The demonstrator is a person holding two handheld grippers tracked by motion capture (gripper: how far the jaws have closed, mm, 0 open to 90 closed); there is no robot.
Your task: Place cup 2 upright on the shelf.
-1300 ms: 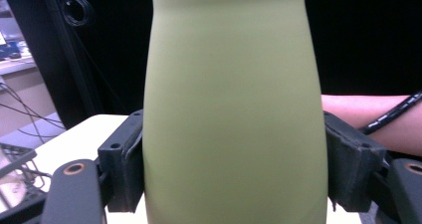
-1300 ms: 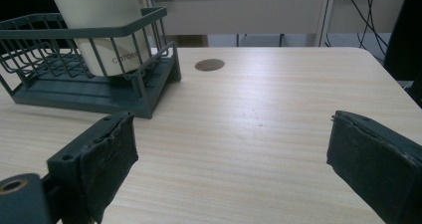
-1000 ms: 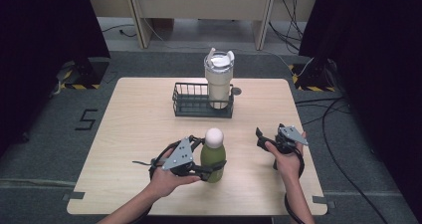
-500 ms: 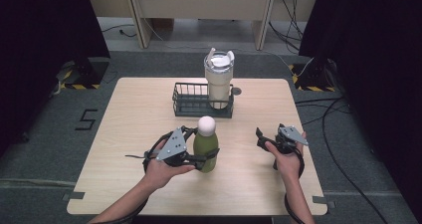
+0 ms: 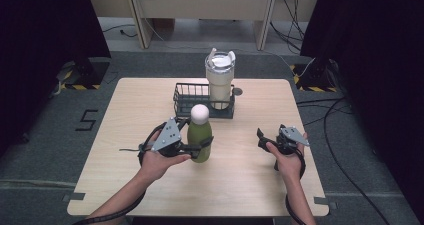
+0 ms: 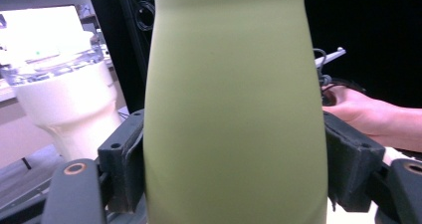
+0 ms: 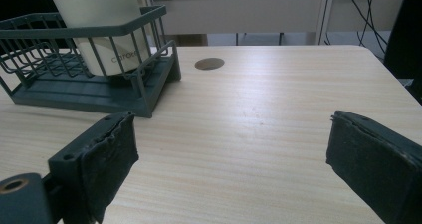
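In the high view, the upright green bottle (image 5: 199, 133) is seen at frame centre, pinched by the left gripper (image 5: 196, 147) just below the wire basket (image 5: 186, 101), while in the right gripper view the right gripper (image 7: 234, 154) is spread wide over bare table (image 7: 278, 99).

High view looks forward-down over the whole table (image 5: 250, 185); left gripper view sits tight against the green bottle (image 6: 234, 109); right gripper view skims low, sharing the wire basket (image 7: 74, 84).
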